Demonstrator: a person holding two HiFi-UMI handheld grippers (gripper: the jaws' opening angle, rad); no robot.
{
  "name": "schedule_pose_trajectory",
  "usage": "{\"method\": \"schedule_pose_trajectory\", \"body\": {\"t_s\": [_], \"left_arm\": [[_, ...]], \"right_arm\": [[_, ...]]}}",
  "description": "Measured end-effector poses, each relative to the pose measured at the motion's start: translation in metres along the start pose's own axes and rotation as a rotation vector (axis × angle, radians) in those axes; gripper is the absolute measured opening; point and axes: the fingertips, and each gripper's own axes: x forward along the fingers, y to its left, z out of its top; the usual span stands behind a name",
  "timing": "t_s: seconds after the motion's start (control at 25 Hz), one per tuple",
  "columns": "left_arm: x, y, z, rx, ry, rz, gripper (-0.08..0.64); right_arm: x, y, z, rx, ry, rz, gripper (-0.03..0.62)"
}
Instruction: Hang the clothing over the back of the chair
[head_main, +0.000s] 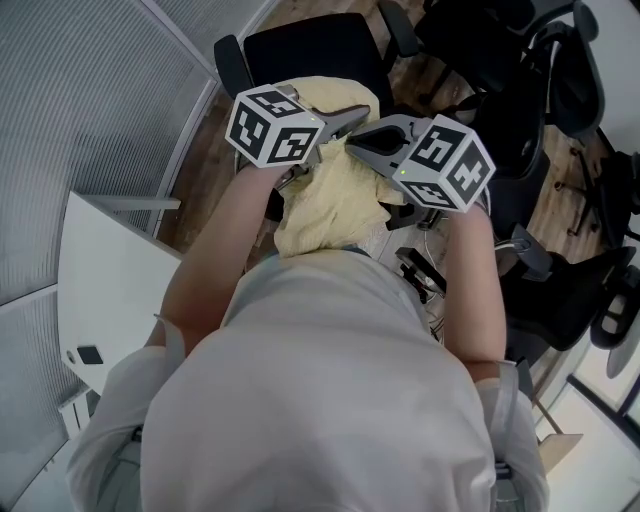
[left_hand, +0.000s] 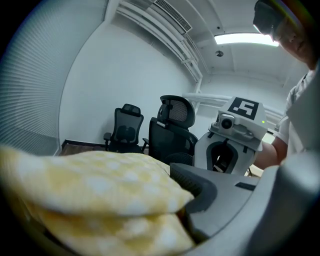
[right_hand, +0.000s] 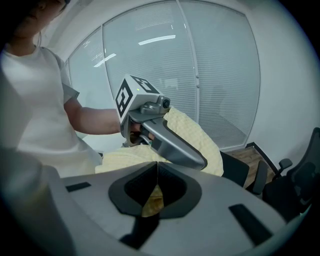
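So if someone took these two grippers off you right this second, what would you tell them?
Left gripper: shut on a thick fold of the yellow clothing.
Right gripper: shut on a thin edge of the same clothing.
Clothing: bunched between both grippers, over the black chair just ahead.
Done: clothing is up at the chair.
Left: spread it over the chair's back, then let go. I cannot tell whether it already rests there.

Forearms reach forward side by side — left gripper and right gripper angled inward, each clamped on cloth.
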Motion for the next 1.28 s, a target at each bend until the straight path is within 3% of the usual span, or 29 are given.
{"method": "schedule_pose_trajectory", "body": {"t_s": [0.76,1.28], "left_arm": [[-0.016,-0.008,0.0,-0.019,0.039,-0.052,0.153],[-0.039,-0.031,0.0,-0.017,0.042,-0.111,0.232]], "right_arm": [[0.004,-0.004,-0.004,0.033,0.043,0.0,0.021],[0.005,-0.004,-0.006,0.049,0.058,0.001,0.021]]}}
